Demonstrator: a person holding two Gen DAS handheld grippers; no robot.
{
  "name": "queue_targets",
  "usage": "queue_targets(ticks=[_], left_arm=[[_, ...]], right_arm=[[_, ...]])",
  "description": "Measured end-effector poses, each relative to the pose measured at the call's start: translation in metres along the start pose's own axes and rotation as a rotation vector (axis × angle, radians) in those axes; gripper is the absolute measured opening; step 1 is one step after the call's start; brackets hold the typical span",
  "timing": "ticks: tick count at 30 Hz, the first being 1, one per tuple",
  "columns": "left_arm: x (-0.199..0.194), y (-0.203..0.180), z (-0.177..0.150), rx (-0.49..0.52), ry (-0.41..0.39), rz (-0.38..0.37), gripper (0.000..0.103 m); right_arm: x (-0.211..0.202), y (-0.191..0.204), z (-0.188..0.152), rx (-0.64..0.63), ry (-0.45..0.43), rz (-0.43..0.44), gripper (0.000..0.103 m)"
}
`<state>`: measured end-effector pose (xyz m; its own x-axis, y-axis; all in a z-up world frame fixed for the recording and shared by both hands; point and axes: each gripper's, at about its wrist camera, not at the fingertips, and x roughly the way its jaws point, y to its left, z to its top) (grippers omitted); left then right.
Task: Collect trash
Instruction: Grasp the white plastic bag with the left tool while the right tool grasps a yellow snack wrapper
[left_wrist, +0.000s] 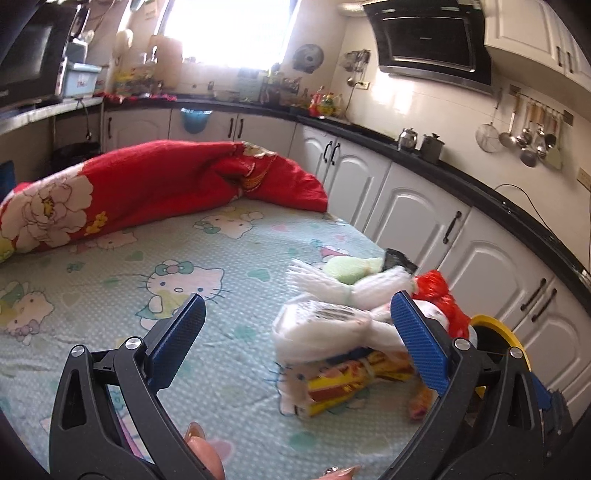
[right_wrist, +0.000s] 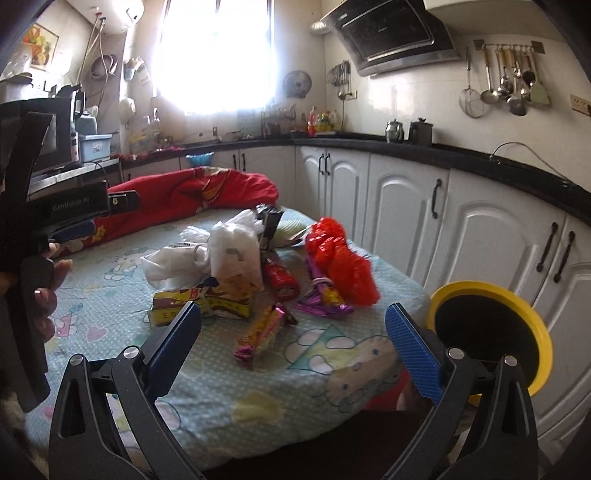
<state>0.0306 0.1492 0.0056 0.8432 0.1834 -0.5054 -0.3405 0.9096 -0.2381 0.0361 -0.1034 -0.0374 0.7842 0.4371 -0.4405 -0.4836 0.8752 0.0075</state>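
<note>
A heap of trash lies on the Hello Kitty sheet (right_wrist: 110, 314): white plastic bags (right_wrist: 229, 251), a red plastic bag (right_wrist: 340, 254), a yellow snack box (right_wrist: 199, 302), a red wrapper (right_wrist: 280, 282), a purple wrapper (right_wrist: 325, 299) and a snack stick (right_wrist: 262, 332). My right gripper (right_wrist: 293, 325) is open and empty, just short of the snack stick. My left gripper (left_wrist: 295, 317) is open and empty, its right finger beside the white bags (left_wrist: 332, 317) and yellow box (left_wrist: 351, 384). The yellow-rimmed bin (right_wrist: 491, 325) stands at the right of the bed.
A red floral blanket (left_wrist: 147, 184) lies bunched at the far side of the bed. White cabinets (right_wrist: 406, 214) with a black counter run along the right and back. The left gripper's body (right_wrist: 33, 258) shows at the left of the right wrist view.
</note>
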Motion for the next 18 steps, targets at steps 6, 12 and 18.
queue_targets(ticks=[6, 12, 18], left_arm=[[0.031, 0.021, 0.006, -0.055, 0.066, -0.029, 0.092], [0.064, 0.029, 0.002, -0.096, 0.164, -0.094, 0.092], [0.092, 0.04, -0.01, -0.228, 0.282, -0.199, 0.092]], right_arm=[[0.031, 0.01, 0.004, 0.012, 0.068, 0.008, 0.097], [0.059, 0.01, 0.0, 0.047, 0.144, 0.016, 0.097], [0.076, 0.008, -0.006, 0.069, 0.191, 0.031, 0.094]])
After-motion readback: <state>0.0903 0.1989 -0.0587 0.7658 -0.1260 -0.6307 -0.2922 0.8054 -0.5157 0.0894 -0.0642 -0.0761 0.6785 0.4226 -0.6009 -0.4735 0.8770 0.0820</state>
